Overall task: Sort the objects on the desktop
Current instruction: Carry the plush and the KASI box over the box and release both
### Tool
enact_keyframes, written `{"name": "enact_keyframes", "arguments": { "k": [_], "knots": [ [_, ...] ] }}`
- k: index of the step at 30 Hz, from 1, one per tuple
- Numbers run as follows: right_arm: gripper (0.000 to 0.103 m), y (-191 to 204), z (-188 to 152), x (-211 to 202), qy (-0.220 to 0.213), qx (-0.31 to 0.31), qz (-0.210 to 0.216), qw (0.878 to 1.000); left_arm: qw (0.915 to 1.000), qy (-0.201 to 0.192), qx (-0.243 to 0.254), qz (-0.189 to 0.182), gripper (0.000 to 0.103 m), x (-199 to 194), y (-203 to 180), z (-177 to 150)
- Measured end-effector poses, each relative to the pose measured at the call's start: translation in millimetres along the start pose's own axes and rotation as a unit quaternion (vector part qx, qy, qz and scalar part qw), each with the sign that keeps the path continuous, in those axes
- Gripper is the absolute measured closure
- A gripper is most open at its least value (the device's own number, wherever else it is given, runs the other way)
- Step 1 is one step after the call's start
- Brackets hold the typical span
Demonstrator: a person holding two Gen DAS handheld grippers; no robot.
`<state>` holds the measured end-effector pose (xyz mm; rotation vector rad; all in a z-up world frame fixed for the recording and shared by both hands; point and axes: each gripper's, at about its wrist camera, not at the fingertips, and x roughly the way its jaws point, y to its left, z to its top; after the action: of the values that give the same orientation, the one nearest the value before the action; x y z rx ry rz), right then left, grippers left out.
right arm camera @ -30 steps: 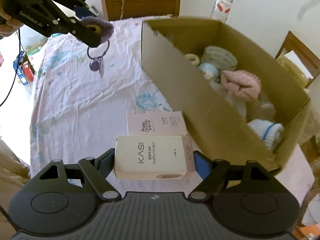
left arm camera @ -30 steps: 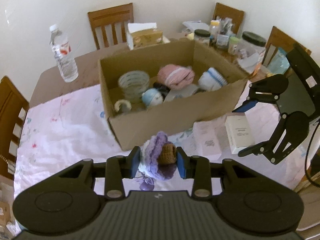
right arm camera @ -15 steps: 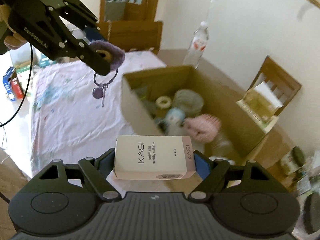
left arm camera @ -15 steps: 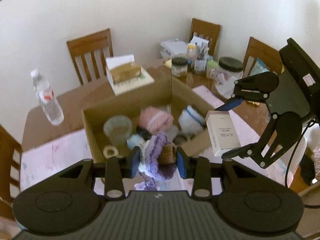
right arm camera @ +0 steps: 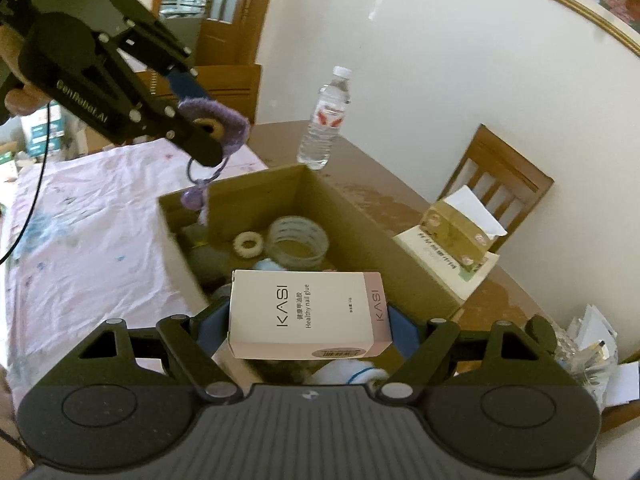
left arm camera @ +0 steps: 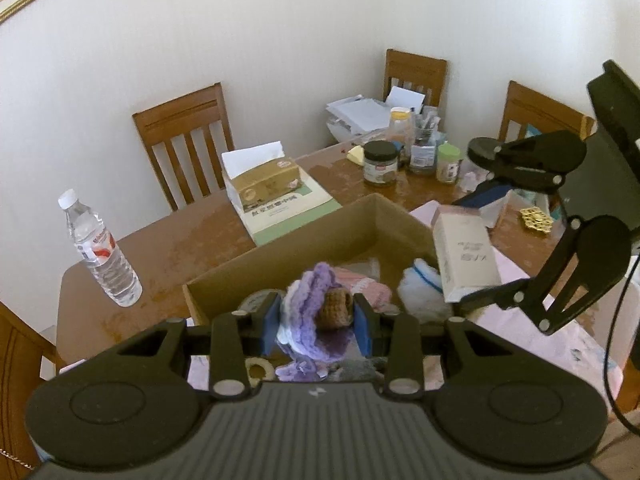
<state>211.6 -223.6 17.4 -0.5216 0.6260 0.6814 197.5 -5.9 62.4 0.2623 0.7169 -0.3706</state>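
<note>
- The left gripper [left arm camera: 316,316] is clamped on a purple crocheted keychain [left arm camera: 310,320], squeezed between its blue pads above the open cardboard box [left arm camera: 304,236].
- The right gripper [right arm camera: 308,328] grips a white nail glue box [right arm camera: 304,314] lengthwise between its fingers, held over the same box's near end.
- Compared with a second ago, both held items have risen from beside the box to above it; neither grip has changed.

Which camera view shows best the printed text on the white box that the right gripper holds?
The right wrist view: the white box faces the camera there and "KASI" is readable. The left wrist view shows the same box from the side, its print small and blurred.
</note>
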Motion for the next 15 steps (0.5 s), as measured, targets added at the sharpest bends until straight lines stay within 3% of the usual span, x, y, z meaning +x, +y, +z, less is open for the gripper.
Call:
{"name": "enact_keyframes", "arguments": {
  "k": [4,6,7,8,15],
  "knots": [
    [0.018,-12.4,5.6,16.4,0.004,0.014,-0.009,1.0,0.9999,0.006,-0.006,0.007,0.062,15.0,9.9,0.1],
    [0.016,-14.6,7.2,24.5,0.005,0.02,-0.024,1.0,0.9998,0.01,-0.007,0.014,0.045,21.9,14.0,-0.2],
    [0.013,-17.0,7.9,29.1,0.009,0.025,-0.028,0.999,0.9998,0.011,-0.009,0.017,0.027,25.0,15.9,-0.8],
    [0.011,-18.3,8.6,31.6,0.01,0.031,-0.029,0.999,0.9997,0.008,-0.011,0.02,0.022,26.4,17.2,-1.6],
    [0.01,-12.7,4.7,30.6,0.01,0.037,-0.023,0.999,0.9996,0.021,-0.015,0.015,0.021,32.8,15.5,-7.5]
  ]
}}
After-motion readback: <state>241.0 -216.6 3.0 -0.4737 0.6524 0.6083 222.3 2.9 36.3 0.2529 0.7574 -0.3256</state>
